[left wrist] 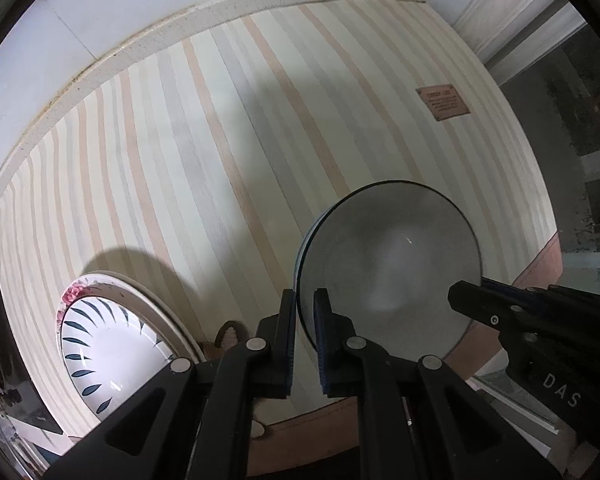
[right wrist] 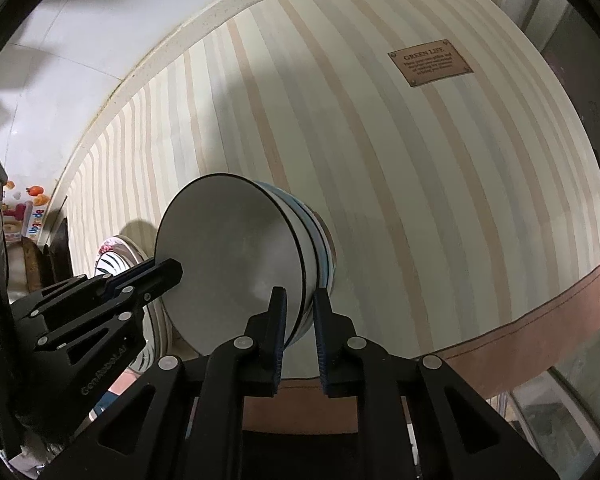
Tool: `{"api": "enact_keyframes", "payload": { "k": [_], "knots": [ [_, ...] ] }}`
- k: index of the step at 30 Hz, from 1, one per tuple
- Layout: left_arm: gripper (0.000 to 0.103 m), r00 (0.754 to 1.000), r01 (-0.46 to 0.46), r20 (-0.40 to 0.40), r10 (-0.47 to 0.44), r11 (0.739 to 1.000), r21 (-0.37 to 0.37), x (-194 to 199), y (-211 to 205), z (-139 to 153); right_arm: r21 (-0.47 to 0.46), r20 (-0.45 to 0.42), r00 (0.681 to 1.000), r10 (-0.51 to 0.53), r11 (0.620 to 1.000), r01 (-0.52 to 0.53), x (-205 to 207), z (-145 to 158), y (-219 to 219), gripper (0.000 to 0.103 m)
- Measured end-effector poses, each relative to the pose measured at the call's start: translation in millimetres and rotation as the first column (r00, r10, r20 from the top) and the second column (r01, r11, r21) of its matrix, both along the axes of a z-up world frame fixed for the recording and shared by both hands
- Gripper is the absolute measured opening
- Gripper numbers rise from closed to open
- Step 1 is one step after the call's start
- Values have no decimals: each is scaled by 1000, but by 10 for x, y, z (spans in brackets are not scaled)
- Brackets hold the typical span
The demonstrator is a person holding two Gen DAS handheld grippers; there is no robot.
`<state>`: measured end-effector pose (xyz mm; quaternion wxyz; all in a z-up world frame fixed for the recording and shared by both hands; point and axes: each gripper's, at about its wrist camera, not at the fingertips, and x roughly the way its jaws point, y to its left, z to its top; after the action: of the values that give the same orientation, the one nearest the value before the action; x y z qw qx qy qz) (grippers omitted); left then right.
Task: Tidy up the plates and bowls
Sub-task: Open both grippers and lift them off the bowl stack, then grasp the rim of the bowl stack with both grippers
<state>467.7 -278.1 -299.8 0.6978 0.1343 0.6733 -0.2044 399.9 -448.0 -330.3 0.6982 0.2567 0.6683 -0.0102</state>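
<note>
A grey bowl [left wrist: 392, 260] with a dark rim is held between both grippers above the striped tablecloth [left wrist: 220, 140]. My left gripper [left wrist: 305, 308] is shut on the bowl's left rim. My right gripper [right wrist: 301, 308] is shut on the bowl's [right wrist: 228, 256] right rim; it appears in the left wrist view [left wrist: 466, 296] too. The bowl's outer wall shows white and blue bands. A leaf-patterned bowl [left wrist: 100, 352] sits in a floral-rimmed plate [left wrist: 140, 292] at the lower left; both show partly behind the left gripper [right wrist: 168, 276] in the right wrist view [right wrist: 116, 256].
A brown label patch [right wrist: 430, 63] is sewn on the cloth at the far right. The cloth's brown border [right wrist: 540, 320] runs along the near table edge. White tiled floor [right wrist: 60, 60] lies beyond the table. Dark furniture and colourful items [right wrist: 20, 216] stand at the left.
</note>
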Motion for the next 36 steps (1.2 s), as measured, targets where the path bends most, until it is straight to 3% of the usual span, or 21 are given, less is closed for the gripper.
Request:
{"api": "enact_keyframes", "payload": {
  "k": [4, 11, 15, 19, 23, 28, 36],
  "knots": [
    [8, 1000, -9, 29, 9, 1000, -28, -57, 86, 200, -33, 29, 999, 19, 999, -18, -93, 175, 61, 23],
    [16, 995, -6, 99, 14, 997, -78, -259, 311, 659, -86, 139, 990, 33, 996, -21, -353, 748, 196, 37],
    [23, 990, -9, 140, 26, 993, -119, -403, 492, 945, -110, 199, 979, 34, 994, -12, -560, 1103, 250, 53],
    [36, 984, -5, 173, 32, 988, -156, -555, 647, 1206, -139, 238, 970, 44, 990, -11, -750, 1381, 329, 70],
    [76, 981, 4, 192, 31, 984, -180, -662, 782, 1386, -166, 272, 961, 48, 986, -3, -975, 1636, 405, 83],
    [83, 979, 5, 200, 35, 981, -196, -736, 903, 1514, -203, 296, 955, 34, 979, 28, -1158, 1853, 448, 91],
    [90, 978, 39, 206, 15, 966, -256, -843, 949, 1696, -246, 305, 952, 35, 968, 43, -1328, 2025, 512, 93]
  ]
}}
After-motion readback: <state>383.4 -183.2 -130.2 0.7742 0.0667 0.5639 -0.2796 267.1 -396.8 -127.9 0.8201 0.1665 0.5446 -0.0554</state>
